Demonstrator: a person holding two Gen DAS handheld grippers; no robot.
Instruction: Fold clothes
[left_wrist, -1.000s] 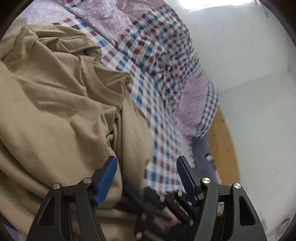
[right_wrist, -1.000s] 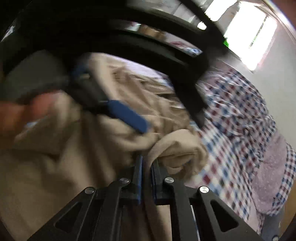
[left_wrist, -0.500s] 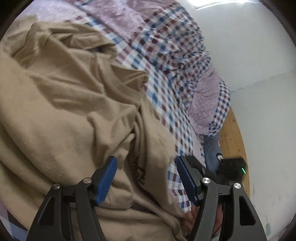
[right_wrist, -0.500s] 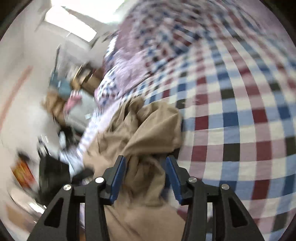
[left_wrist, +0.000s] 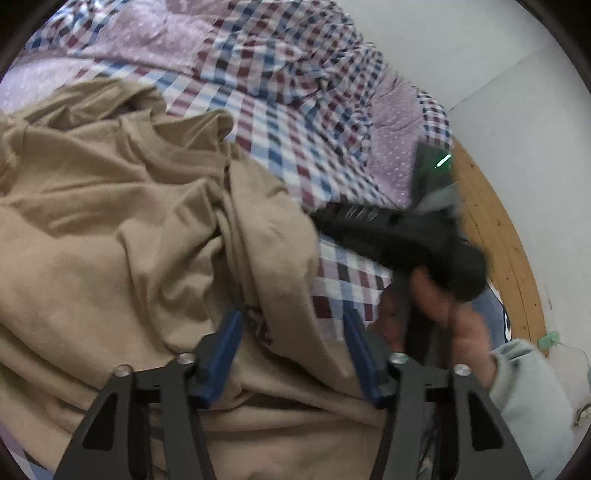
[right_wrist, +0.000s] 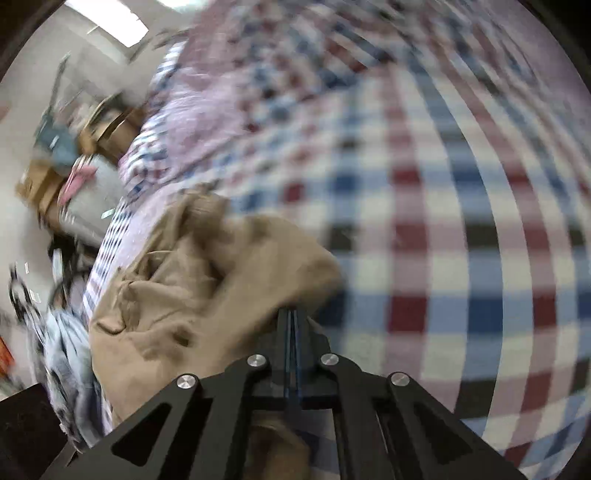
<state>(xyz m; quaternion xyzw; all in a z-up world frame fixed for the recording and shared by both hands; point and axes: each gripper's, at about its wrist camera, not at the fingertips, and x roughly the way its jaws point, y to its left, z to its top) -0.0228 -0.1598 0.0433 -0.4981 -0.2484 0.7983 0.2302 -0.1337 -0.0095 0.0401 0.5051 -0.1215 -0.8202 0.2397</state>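
A tan T-shirt (left_wrist: 122, 229) lies crumpled on a checked bedspread (left_wrist: 280, 122), its round collar toward the upper left. My left gripper (left_wrist: 291, 343) hovers open over the shirt's right-hand fold, blue pads apart with cloth beneath them. The right gripper's black body (left_wrist: 399, 229), held by a hand (left_wrist: 443, 306), shows at the right of the left wrist view. In the right wrist view the right gripper (right_wrist: 291, 325) is shut, its blue pads pressed together on a bunched edge of the tan T-shirt (right_wrist: 192, 295). That view is motion-blurred.
The checked bedspread (right_wrist: 443, 221) fills the right wrist view, with a lilac dotted quilt panel (left_wrist: 399, 122) toward the bed's edge. Wooden floor (left_wrist: 495, 221) and a white wall lie beyond. Cardboard boxes (right_wrist: 40, 184) and clutter stand at the far left.
The right gripper's jaws have gone from apart around the shirt cloth to shut on it. The right gripper has come up into the left wrist view, beside the shirt.
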